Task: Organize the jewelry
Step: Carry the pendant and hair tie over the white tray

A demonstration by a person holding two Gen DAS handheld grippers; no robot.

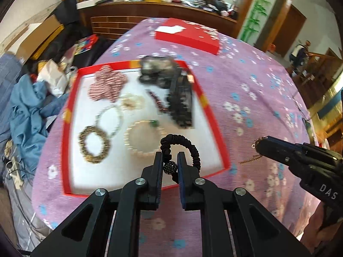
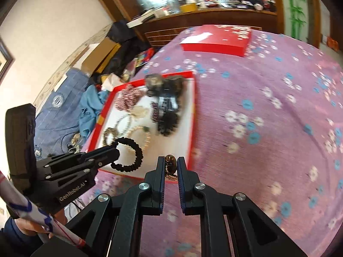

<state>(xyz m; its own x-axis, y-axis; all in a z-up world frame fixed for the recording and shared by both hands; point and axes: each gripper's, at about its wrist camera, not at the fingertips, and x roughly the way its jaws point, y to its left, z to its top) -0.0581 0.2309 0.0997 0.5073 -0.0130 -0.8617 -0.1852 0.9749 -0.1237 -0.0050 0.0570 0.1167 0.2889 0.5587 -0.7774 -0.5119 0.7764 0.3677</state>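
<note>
Left wrist view: a table [image 1: 257,90] covered by a purple cloth with white and blue flowers was seen to fill most of the frame. A shallow red-rimmed tray [image 1: 70,98] with a white floor was laid on it, and a closed red box [image 1: 188,40] was set farther back, well apart from the tray. Inside the tray, a heap of dark hair accessories [image 1: 180,98] was gathered at the far right, a red-and-white striped scrunchie [image 1: 107,85] at the far left, and a pearl bracelet [image 1: 145,139], a clear bead bracelet [image 1: 110,117] and a bronze bead bracelet [image 1: 94,145] were spread nearer the front; much of this was blurred. The left gripper [image 1: 169,167] was held over the tray's near edge, its jaws pinching a black scrunchie bracelet [image 1: 184,143] at a dark sparkly bead [image 1: 170,167], the loop arching above the fingertips. The right gripper [image 1: 260,147] was seen at the right, over the cloth just beside the tray. In the right wrist view, its jaws were closed on a small gold pendant [image 2: 170,167] with a fine gold chain [image 1: 249,159] hanging from it, just at the tray's near corner
</note>
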